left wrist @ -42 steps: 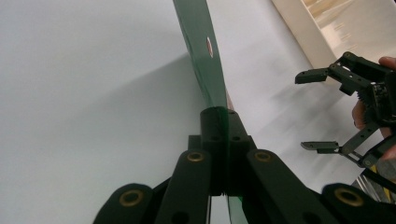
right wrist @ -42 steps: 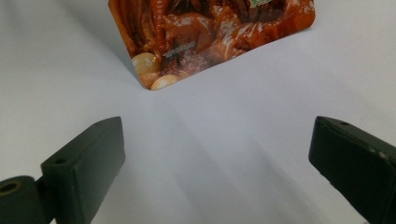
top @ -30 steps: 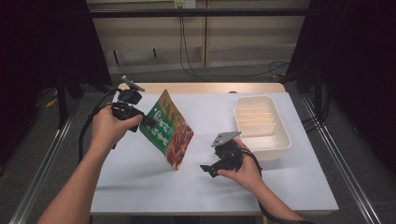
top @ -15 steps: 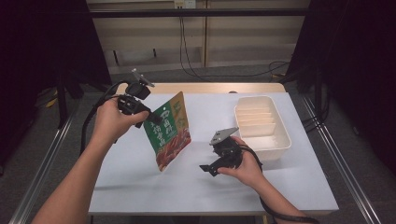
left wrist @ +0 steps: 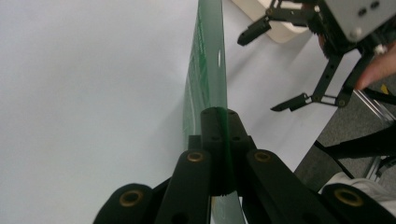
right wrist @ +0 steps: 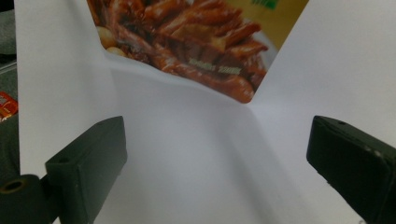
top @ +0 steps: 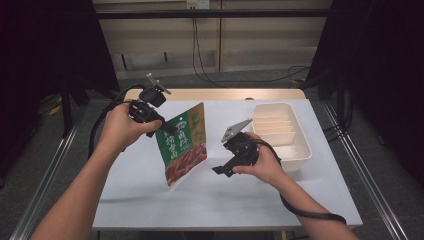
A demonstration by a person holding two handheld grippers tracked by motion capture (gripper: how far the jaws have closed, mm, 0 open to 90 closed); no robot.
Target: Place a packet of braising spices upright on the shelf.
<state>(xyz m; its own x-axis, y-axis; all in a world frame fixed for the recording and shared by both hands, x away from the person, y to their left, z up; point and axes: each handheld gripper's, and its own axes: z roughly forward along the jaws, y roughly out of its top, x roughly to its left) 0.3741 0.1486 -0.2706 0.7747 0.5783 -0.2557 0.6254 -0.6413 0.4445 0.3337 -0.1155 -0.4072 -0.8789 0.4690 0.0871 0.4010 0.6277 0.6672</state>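
Since the earlier frame we have lifted the snack pouch (top: 182, 144) higher off the white desk (top: 150, 200), and our right gripper (top: 226, 152) has risen toward it. Left gripper (top: 159, 125): fingers clamped on the pouch's upper edge. Right gripper: fingers spread wide, empty, just beside the hanging pouch. White tray (top: 295, 150): right of them.

Setting: lab-style recording booth. White worktop (top: 150, 200) on a wooden top, black curtains (top: 45, 60) at both sides, metal floor rails (top: 370, 190), loose cables (top: 200, 55) trailing from a wall socket (top: 196, 4) behind.
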